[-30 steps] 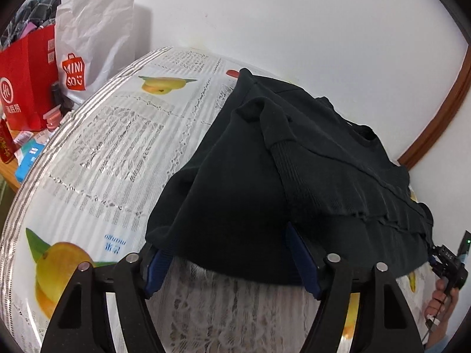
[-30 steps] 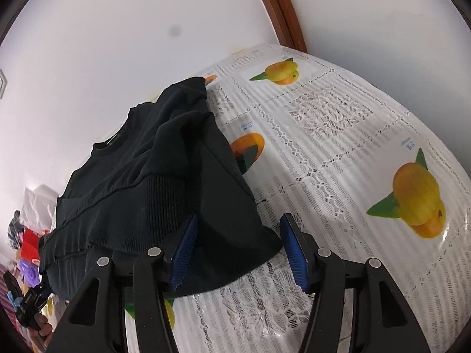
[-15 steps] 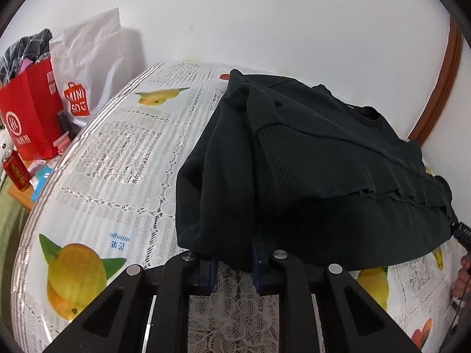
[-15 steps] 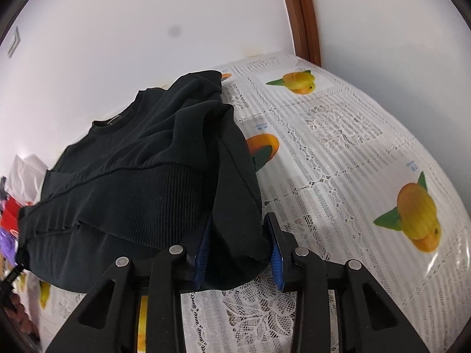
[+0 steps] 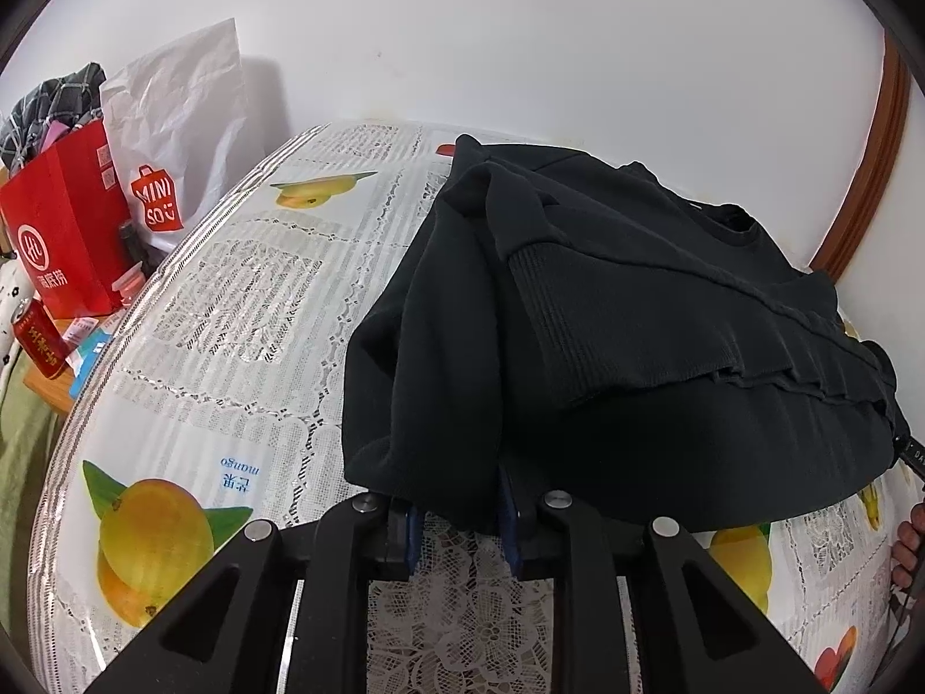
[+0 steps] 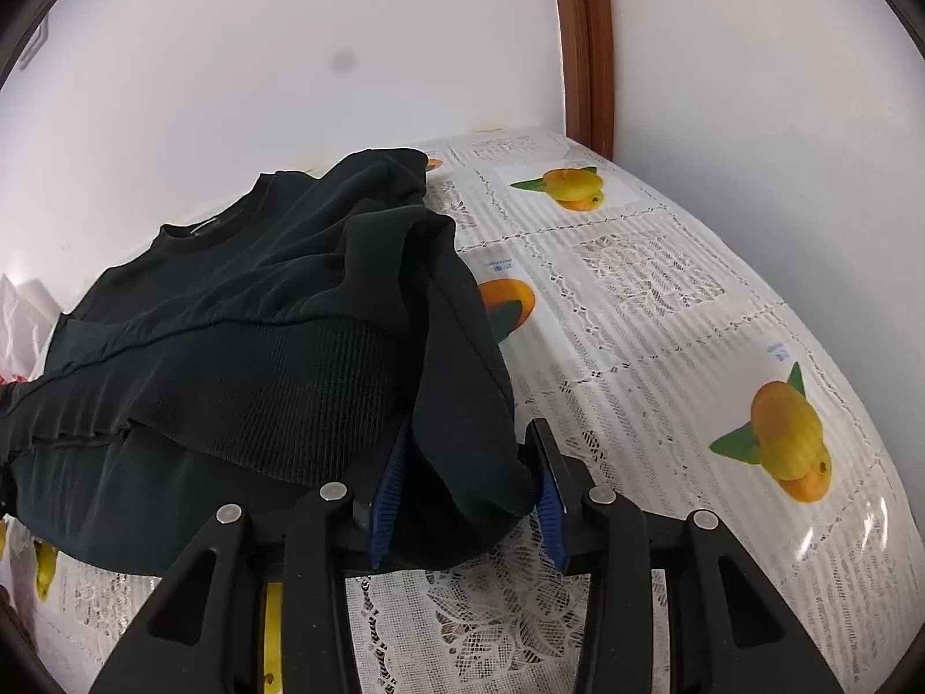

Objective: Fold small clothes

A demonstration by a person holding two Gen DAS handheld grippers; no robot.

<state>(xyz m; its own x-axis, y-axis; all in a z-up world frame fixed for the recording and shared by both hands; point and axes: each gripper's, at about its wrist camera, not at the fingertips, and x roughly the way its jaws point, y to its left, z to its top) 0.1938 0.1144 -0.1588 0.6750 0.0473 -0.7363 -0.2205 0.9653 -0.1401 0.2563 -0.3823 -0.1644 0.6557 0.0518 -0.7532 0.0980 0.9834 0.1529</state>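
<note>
Black sweater (image 5: 665, 312) lies on the bench (image 5: 243, 301), which wears a mango-print lace cloth; the neckline sits at the wall side and both sleeves are already laid over the body. Left tool (image 5: 457, 515) is narrow on the sweater's hem corner nearest the red bag (image 5: 63, 231), w/ cloth bunched between the blue pads (image 5: 509, 520), though its jaws are easing open a touch. Right tool (image 6: 465, 497) pinches the sweater's opposite hem corner, the one toward the wooden door frame (image 6: 584, 40); its gap is a bit wider, filled w/ a thick wad of fabric, and its jaws are also opening slightly. Step in hand looks like the hem-to-neck fold. To do it well: firm up both grips before lifting, raise the 2 corners together & level, keep the hem taut btwn them so the sleeves don't slide off, carry toward the neckline, then lay down edge to edge.
</note>
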